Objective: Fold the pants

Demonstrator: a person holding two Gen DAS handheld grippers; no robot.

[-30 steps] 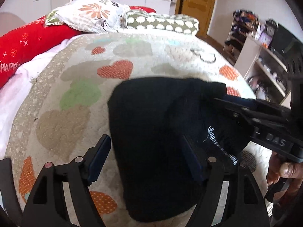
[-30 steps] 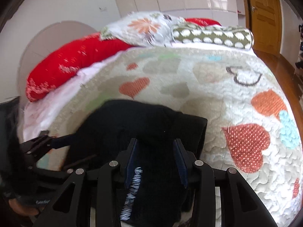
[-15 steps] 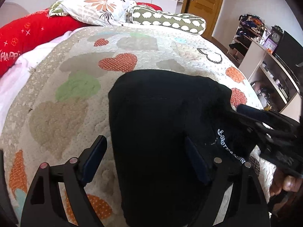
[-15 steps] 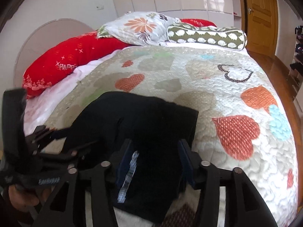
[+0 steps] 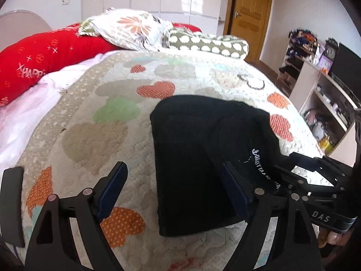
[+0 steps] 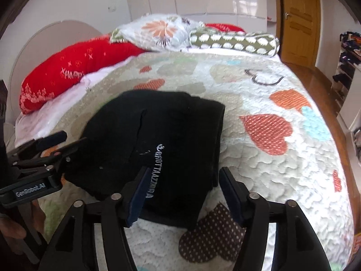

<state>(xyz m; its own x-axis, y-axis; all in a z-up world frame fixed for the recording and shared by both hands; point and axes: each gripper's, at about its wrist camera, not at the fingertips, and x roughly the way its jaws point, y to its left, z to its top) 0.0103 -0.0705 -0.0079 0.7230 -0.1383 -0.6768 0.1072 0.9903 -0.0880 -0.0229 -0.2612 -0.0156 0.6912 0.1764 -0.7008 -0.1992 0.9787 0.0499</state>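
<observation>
Two hand-held grippers frame the scene from the near edge. The left hand-held gripper (image 5: 173, 192) has its jaws spread wide, its right finger over the black cloth and its left finger over bare quilt, pinching nothing. The right hand-held gripper (image 6: 182, 194) has its jaws opening — the near right corner of the cloth lies between them, the pads not pressing it. Folded black pants (image 6: 155, 142) lie in a compact stack on the heart-patterned quilt (image 6: 270, 180) of the bed, white lettering (image 6: 154, 169) running along the top layer toward six o'clock. Beyond, at about twelve o'clock, sit a floral pillow (image 6: 162, 31) and a dotted bolster (image 6: 234, 41); a red cushion (image 6: 74, 67) lies at ten o'clock. Farther off at one o'clock stands a wooden door (image 6: 297, 18).
</observation>
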